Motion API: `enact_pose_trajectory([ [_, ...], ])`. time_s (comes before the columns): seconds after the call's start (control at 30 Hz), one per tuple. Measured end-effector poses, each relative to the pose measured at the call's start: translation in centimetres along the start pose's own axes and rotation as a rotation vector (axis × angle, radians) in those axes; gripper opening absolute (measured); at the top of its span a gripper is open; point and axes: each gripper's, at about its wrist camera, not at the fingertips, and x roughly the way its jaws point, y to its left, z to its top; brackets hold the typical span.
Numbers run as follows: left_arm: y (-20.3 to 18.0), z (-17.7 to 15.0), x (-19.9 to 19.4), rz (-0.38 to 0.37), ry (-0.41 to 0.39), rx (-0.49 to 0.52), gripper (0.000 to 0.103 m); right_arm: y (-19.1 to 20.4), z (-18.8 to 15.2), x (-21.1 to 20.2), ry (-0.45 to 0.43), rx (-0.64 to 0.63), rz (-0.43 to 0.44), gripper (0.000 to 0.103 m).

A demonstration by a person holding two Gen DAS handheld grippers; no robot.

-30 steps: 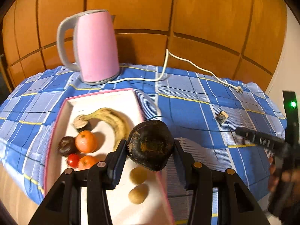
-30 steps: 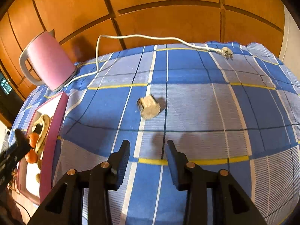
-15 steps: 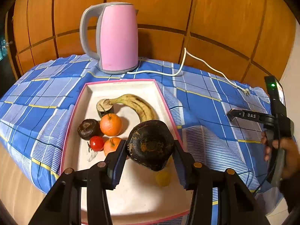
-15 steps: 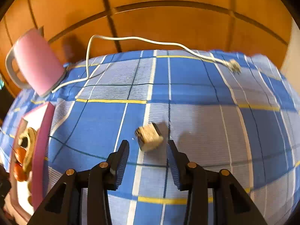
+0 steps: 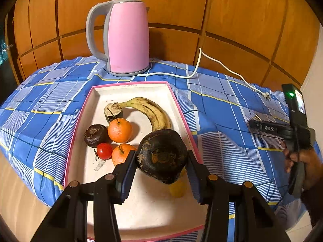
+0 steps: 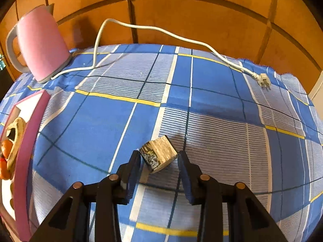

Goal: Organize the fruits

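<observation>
Left gripper (image 5: 162, 162): jaws clamped on a dark, wrinkled fruit (image 5: 162, 157), one pad against each side, held above the near right part of the pink-rimmed tray (image 5: 80, 121). A small yellow fruit (image 5: 177, 189) lies on the tray floor directly below it.

Tray contents, farther in: two oranges (image 5: 119, 130), a red tomato (image 5: 104, 150), a second dark round fruit (image 5: 95, 132), a spotted banana (image 5: 150, 112) curving along the right side, its stem end at a short dark stub (image 5: 113, 112).

Right gripper (image 6: 159, 162): jaws partly open, bracketing a small cut block (image 6: 158, 156), pale faces, dark mottled skin. Block rests on the blue checked cloth (image 6: 212, 80) covering the tabletop. Contact between pads and block: cannot tell.

Surroundings: pink kettle (image 5: 126, 37) stands behind the tray; its white cord (image 6: 161, 32) runs across the cloth to a loose plug (image 6: 263, 81). Wood-panelled wall (image 5: 232, 10) behind.
</observation>
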Motion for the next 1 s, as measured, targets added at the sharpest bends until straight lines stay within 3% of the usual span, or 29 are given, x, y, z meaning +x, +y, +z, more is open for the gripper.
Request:
enact_pose_trajectory([
  [0.27,-0.1,-0.1,-0.3,-0.007,-0.004,0.001,0.049,0.3,-4.1,-3.1,0.014,0.060,0.130,0.038],
  [0.5,-0.2,-0.3,-0.6,-0.011,-0.004,0.008,0.049,0.1,-6.6,-3.6,-0.010,0.118,0.159,0.038],
  [1.0,1.1,-1.4,-1.5,-0.018,0.007,-0.010,0.049,-0.2,-6.7,-3.3,-0.018,0.136,0.161,0.038],
])
